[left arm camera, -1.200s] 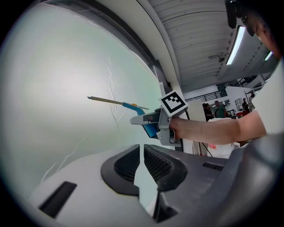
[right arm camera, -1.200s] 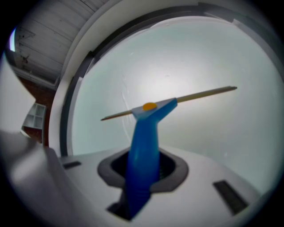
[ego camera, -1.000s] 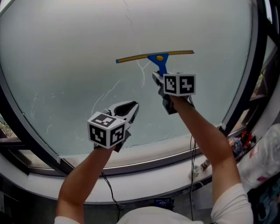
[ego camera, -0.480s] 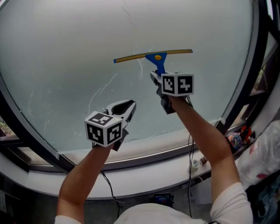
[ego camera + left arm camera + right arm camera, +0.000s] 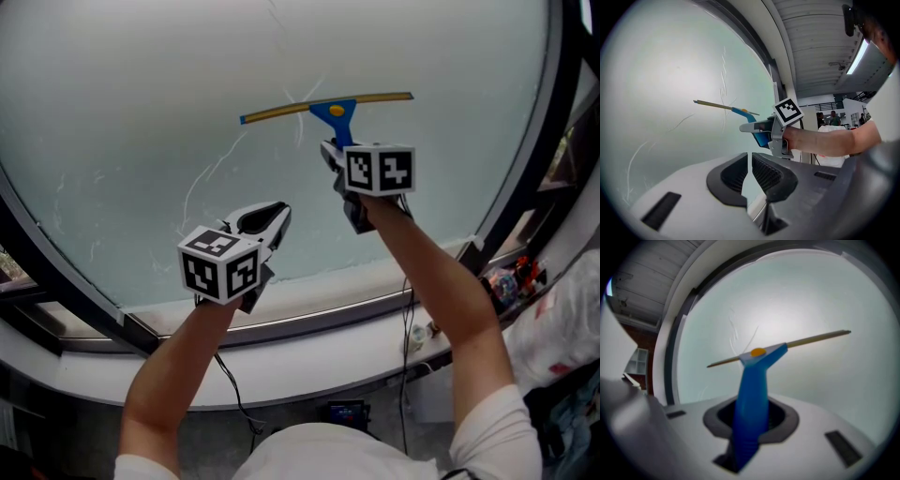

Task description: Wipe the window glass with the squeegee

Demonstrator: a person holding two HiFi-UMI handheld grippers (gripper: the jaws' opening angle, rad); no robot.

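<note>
Squarely within right hand-held gripper (image 5: 751,422): squeegee (image 5: 753,380).

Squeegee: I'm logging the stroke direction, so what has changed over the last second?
The squeegee, in the right claw, edged slightly up the window glass in the head view, though that view shifted too. Unchanged: the right claw's hold on it; the left claw shut, empty, lower left.

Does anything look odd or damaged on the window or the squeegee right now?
The pale frosted window glass carries thin white curved streaks below and left of the blue-handled squeegee, scratches or wet trails, I cannot tell which. The squeegee's blade tilts slightly in the right tool's grip.
</note>
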